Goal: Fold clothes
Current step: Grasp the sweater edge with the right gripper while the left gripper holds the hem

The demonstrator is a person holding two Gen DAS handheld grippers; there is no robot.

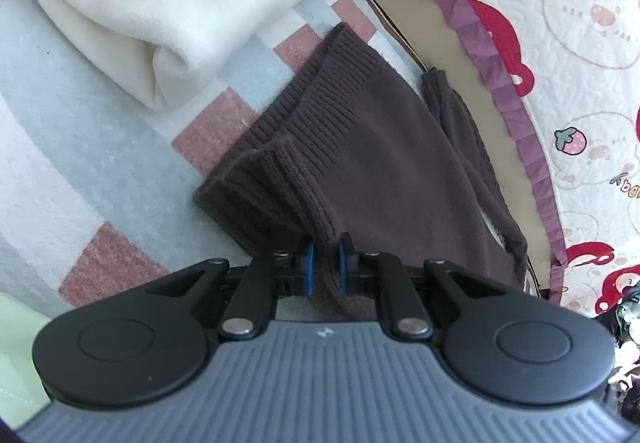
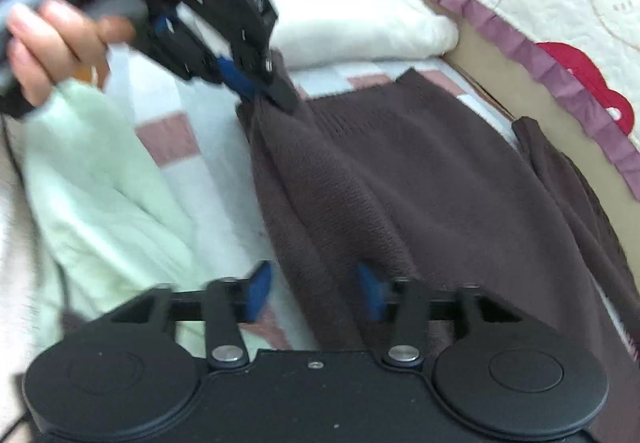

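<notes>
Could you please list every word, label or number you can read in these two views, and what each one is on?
"DAY": upside-down letters on the quilted bunny blanket at the frame's right edge, cut off, so the whole word cannot be read.
White tag on the brown knit sweater: lettering too small and half hidden to read.
Small emblem on the left claw's grey body: a mark, not readable.
Right wrist view: no readable text.

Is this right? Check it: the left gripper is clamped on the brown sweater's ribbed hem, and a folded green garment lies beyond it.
Only the colour is wrong. The left gripper does clamp the brown sweater, but the left wrist view shows the folded garment beyond it is white.
</notes>
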